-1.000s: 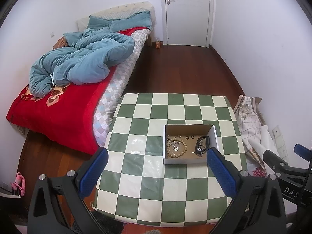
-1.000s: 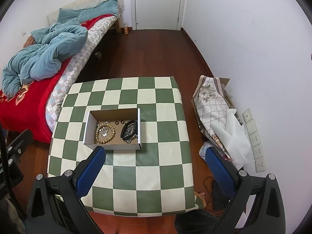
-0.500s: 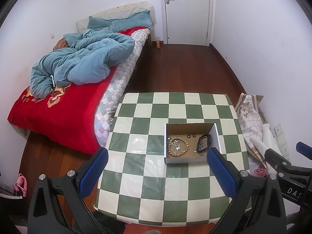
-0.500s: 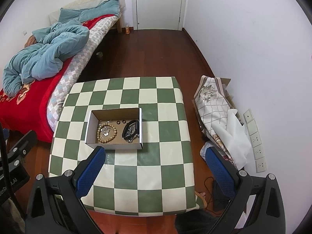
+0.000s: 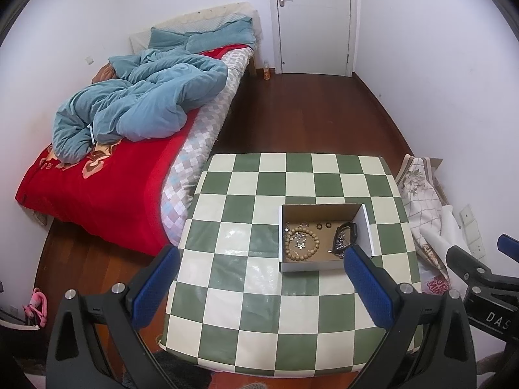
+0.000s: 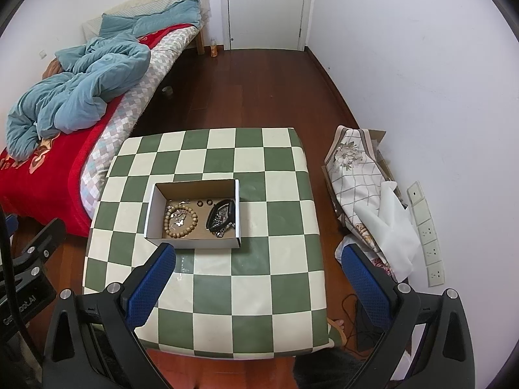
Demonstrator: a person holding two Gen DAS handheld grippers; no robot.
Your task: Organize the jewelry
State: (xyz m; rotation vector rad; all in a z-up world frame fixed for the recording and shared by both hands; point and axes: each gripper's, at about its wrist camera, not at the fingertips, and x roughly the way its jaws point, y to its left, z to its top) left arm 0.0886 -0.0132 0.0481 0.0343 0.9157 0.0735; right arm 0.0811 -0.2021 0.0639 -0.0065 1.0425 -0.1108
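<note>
Bedding lies far left: a blue quilt (image 5: 139, 103) heaped on a bed (image 5: 107, 181) with a red cover, which runs along the left wall toward a white door (image 5: 313, 19) at the far end of the room. Near it, to the right, stands a table (image 5: 246, 295) under a green-and-cream checked cloth.

Left gripper (image 5: 259, 287) hangs above the near left part of the table, its blue-padded fingers (image 5: 155, 287) spread wide with nothing between them. Just beyond its right finger sits a shallow cardboard box (image 5: 313, 265), on the right half of the table in this view. Inside, on the left, lies a wooden bead bracelet (image 5: 301, 242) with a small silver piece within its ring; two small dark rings (image 5: 323, 225) lie toward the far wall of the box, and a dark strap with a tangle of chain (image 5: 344, 236) lies at the right.

Right gripper (image 6: 258, 283) hovers over the near edge of the table, its fingers likewise wide apart and empty; here the box (image 6: 194, 243) lies just beyond its left finger. Far right, a patterned cloth bundle (image 6: 356, 168) leans by the white wall, near a strip of wall sockets (image 6: 426, 233).
</note>
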